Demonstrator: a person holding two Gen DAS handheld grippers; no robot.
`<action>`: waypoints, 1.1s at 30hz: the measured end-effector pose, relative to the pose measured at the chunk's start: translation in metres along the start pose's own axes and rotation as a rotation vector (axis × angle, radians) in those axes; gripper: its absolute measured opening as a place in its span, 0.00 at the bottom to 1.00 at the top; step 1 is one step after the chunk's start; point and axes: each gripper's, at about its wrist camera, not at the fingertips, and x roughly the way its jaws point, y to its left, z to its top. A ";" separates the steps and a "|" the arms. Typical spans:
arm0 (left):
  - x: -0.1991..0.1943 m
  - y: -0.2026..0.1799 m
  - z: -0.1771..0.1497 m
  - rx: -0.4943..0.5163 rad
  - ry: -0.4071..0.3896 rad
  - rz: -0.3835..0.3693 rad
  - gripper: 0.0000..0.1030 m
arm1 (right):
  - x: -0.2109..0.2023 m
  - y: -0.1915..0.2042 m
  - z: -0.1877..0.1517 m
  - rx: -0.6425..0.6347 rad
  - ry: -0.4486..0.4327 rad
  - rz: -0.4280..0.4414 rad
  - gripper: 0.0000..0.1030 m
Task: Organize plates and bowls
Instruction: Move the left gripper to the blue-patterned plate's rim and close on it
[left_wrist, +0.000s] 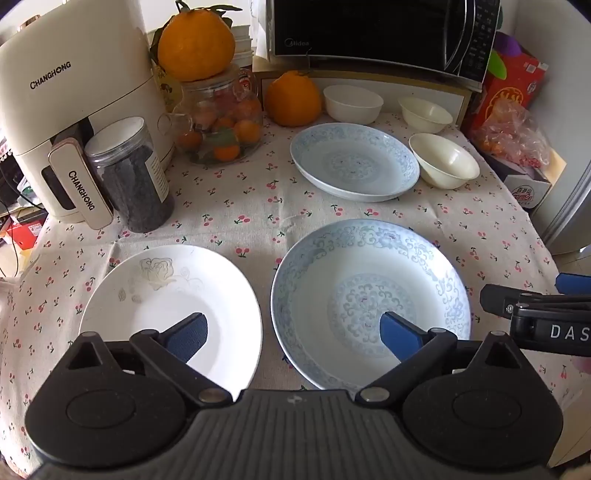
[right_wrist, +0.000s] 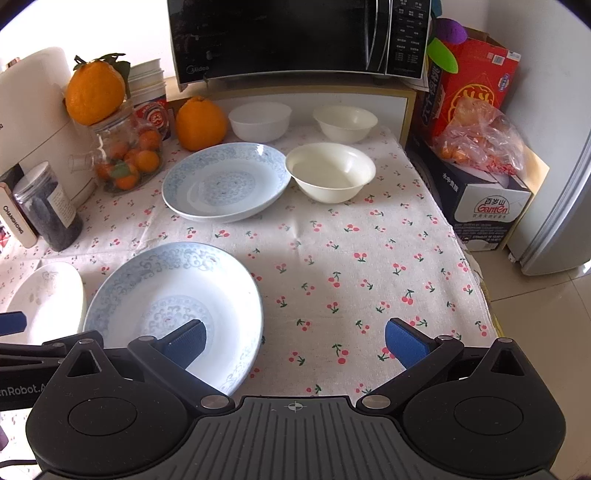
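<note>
I see two plates side by side nearest me, the near left plate left of the near right plate. Behind them a third plate lies left of the nearest bowl, two bowls further back.

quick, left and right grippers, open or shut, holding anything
Left gripper: open, empty, above the plates.
Right gripper: open, empty.

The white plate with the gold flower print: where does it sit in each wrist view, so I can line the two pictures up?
Left wrist: the white plate lies lower left, partly behind the open left gripper.
Right wrist: it is cut off at the far left edge, left of the open right gripper.
Shared landmark: the near blue-patterned plate lies directly to its right in both views.
</note>
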 end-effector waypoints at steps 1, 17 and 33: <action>-0.001 0.001 0.003 0.013 -0.001 -0.005 0.95 | 0.000 -0.001 0.002 0.004 0.013 0.022 1.00; 0.025 0.005 0.021 0.298 -0.099 -0.169 0.67 | 0.045 -0.031 0.011 0.215 0.219 0.386 1.00; 0.066 0.016 0.031 0.271 0.071 -0.215 0.35 | 0.063 -0.041 0.000 0.342 0.291 0.397 0.85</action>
